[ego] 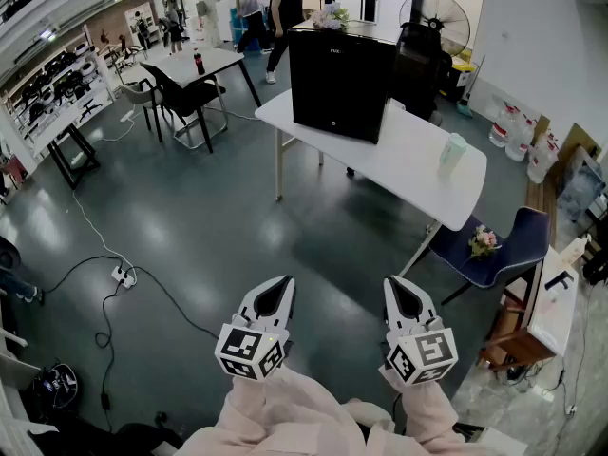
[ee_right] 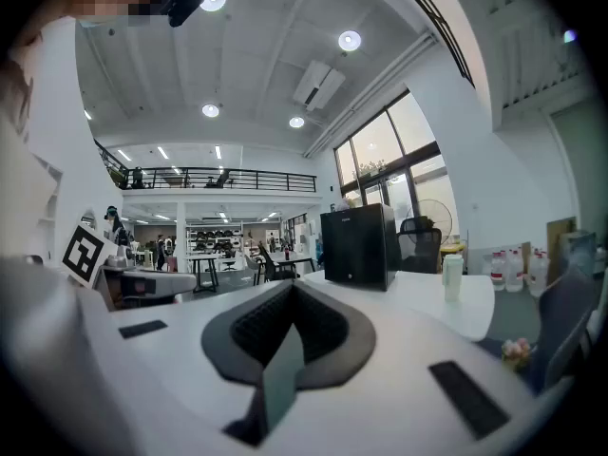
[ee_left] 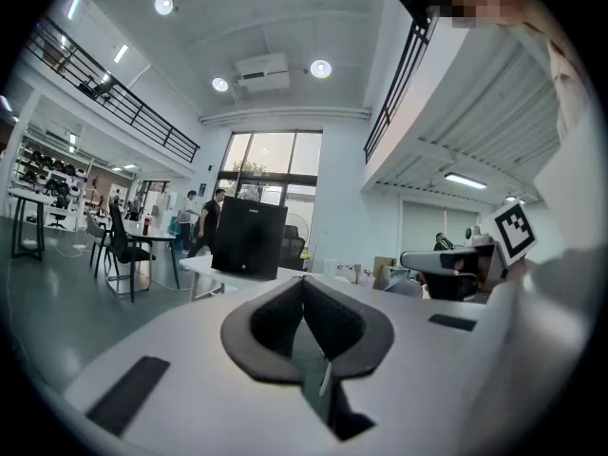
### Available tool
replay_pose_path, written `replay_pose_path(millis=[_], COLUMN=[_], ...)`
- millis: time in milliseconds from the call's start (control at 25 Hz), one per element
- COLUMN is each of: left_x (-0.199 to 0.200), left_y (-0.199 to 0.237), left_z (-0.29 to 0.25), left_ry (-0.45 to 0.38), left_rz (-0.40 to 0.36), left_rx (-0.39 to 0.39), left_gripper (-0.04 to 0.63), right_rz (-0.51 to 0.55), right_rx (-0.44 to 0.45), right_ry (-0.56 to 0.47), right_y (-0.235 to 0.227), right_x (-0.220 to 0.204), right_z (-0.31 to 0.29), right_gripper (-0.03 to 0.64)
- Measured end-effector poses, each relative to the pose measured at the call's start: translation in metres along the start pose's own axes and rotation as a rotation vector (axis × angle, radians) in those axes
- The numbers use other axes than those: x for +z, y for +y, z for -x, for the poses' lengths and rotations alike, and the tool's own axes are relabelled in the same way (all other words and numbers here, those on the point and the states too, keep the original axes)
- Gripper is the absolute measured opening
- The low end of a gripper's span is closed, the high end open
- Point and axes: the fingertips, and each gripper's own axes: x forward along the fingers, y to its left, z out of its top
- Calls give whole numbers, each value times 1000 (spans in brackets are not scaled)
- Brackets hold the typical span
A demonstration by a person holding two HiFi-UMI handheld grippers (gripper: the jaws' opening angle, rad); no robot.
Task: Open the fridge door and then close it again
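Holding left gripper (ego: 281, 285) and right gripper (ego: 391, 285) pressed together, empty, well apart from closed fridge (ego: 340, 84) at table's (ego: 418, 164) left end. Showing floor cable (ego: 90, 240) from head view alone.

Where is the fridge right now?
In the head view, the fridge stands top centre on the white table, with a cup to its right.
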Motion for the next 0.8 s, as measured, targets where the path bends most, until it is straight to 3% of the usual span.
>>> replay_pose_path(millis=[400,800], left_x=[9,8], left_y=[-28,-14], left_z=[3,5], left_ry=[-7,-8], left_rz=[-17,-22], left_rx=[-36,-54], left_gripper=[11,11], right_rz=[-3,-21], right_rx=[-15,-24], right_ry=[-2,-4], right_y=[-2,7], right_x=[7,2], right_z=[31,12], right_gripper=[8,9])
